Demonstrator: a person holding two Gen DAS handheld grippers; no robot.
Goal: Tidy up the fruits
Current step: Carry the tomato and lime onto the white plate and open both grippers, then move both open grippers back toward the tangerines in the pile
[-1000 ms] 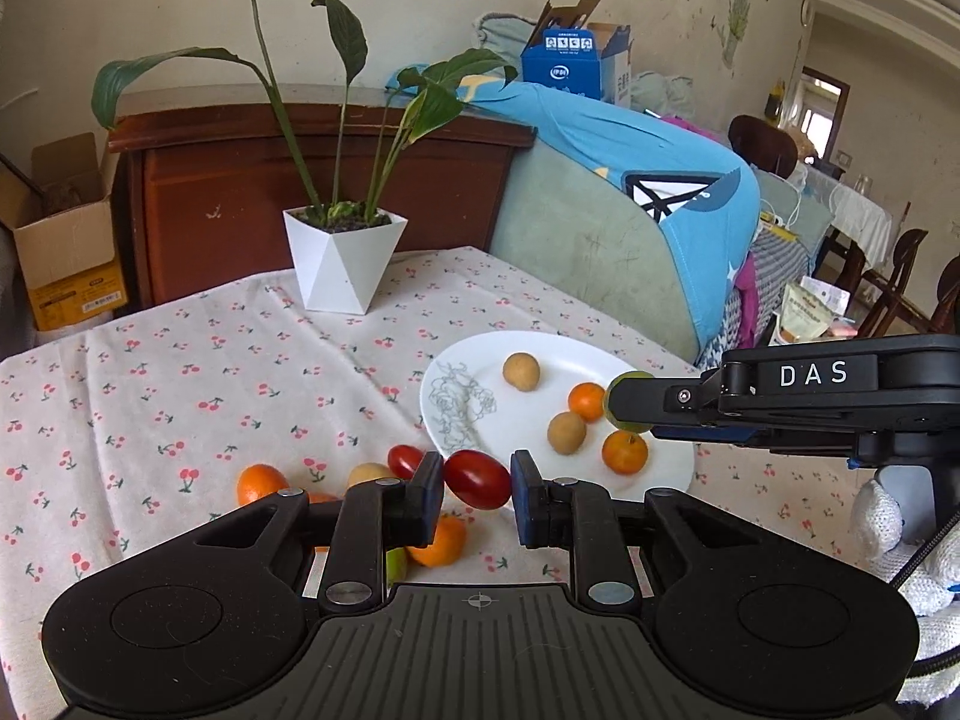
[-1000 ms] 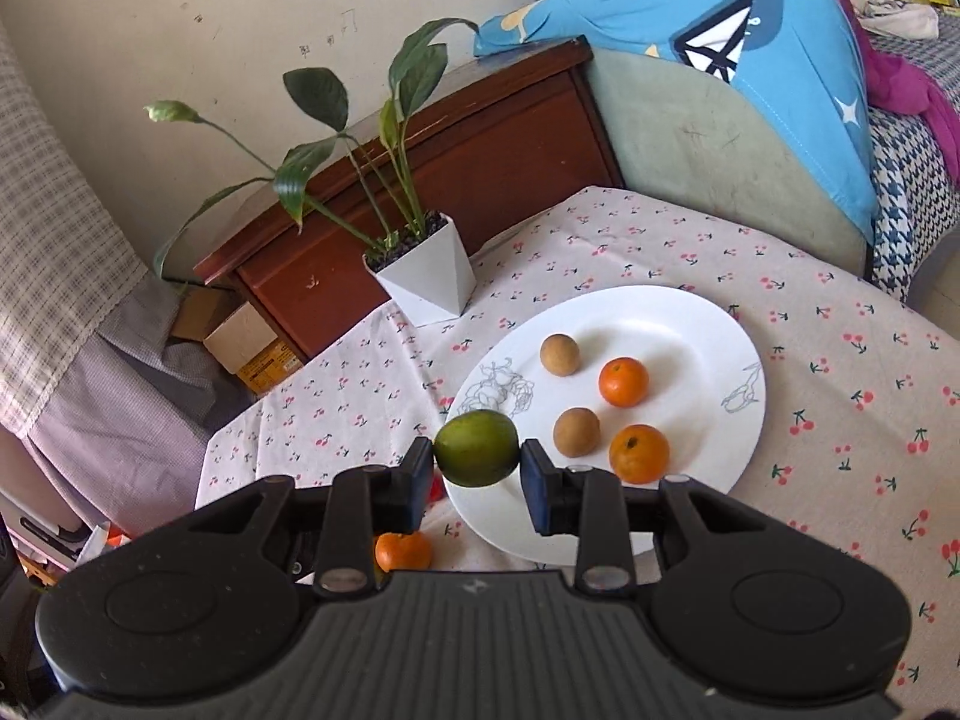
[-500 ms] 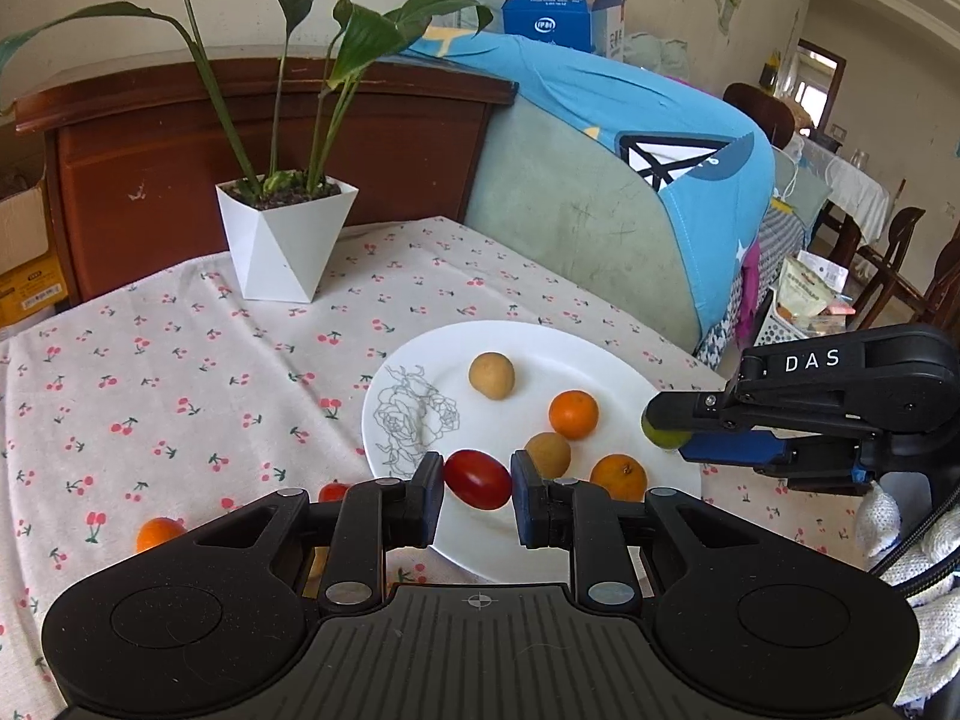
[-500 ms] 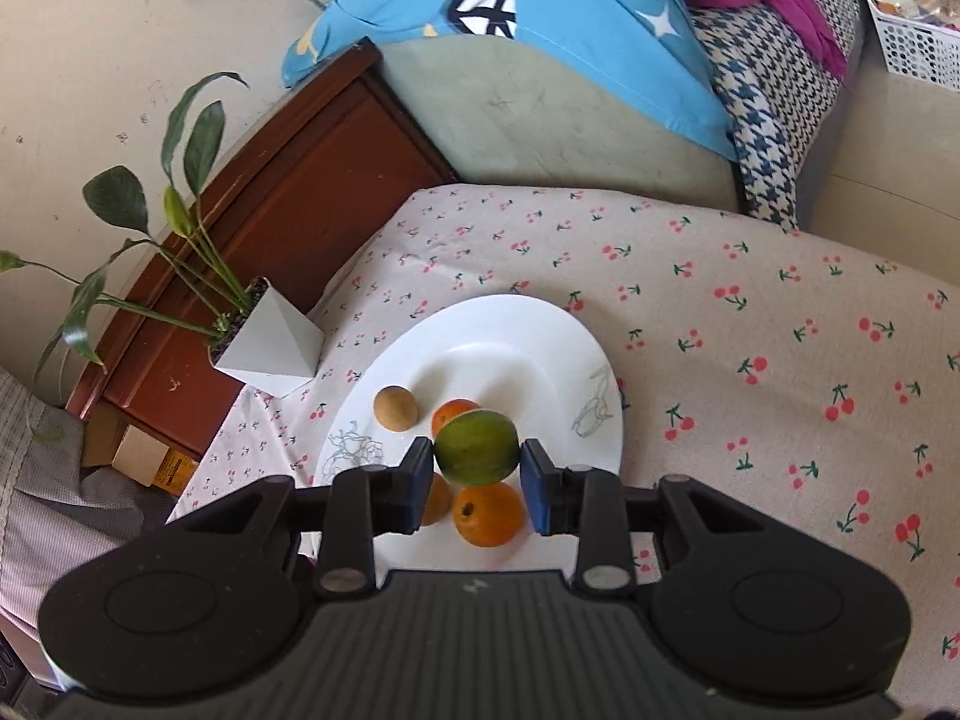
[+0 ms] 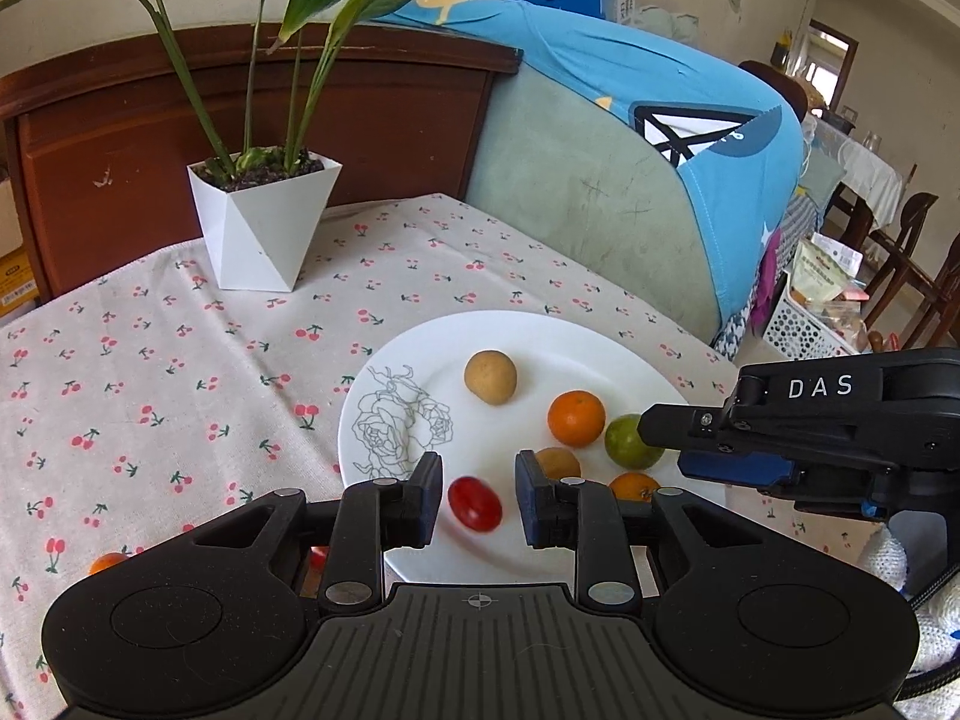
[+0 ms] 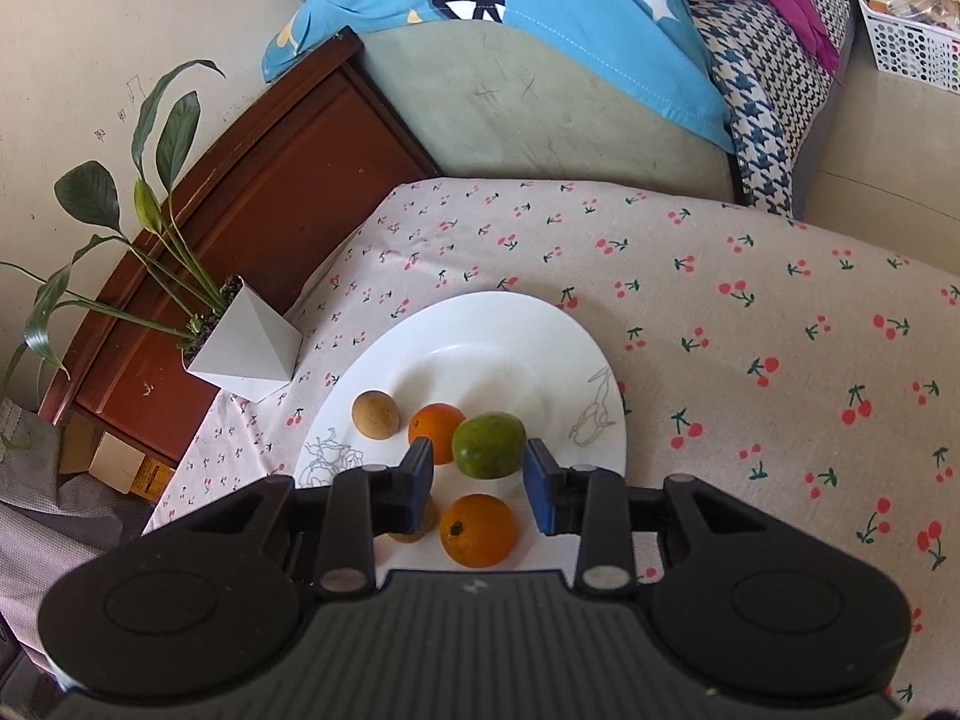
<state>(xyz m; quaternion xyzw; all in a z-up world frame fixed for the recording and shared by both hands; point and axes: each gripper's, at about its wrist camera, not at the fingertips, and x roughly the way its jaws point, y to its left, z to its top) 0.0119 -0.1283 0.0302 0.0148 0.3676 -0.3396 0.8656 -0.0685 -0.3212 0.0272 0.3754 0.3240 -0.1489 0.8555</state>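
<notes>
A white plate [image 5: 528, 336] [image 6: 540, 330] lies on the cherry-print tablecloth. On it are a tan fruit [image 5: 490, 377] [image 6: 375, 414], two oranges [image 5: 576, 418] [image 6: 478, 530], another tan fruit [image 5: 558, 462], a green fruit [image 5: 627, 439] [image 6: 489, 444] and a red tomato [image 5: 475, 504]. My left gripper [image 5: 477, 498] is open over the plate's near edge, the tomato loose between its fingers. My right gripper [image 6: 477, 477] is open, the green fruit between its fingers, free of the pads. It also shows in the left wrist view [image 5: 660, 420].
A white potted plant [image 5: 264, 222] [image 6: 243, 348] stands at the table's far side before a wooden cabinet [image 5: 240, 96]. A sofa with blue cloth [image 5: 630, 138] is behind the table. An orange [image 5: 108, 562] and a red fruit [image 5: 319, 555] lie on the cloth left of the plate.
Both grippers moved over the plate and opened. The left let go of the red tomato and the right let go of the green fruit; both fruits now lie on the plate.
</notes>
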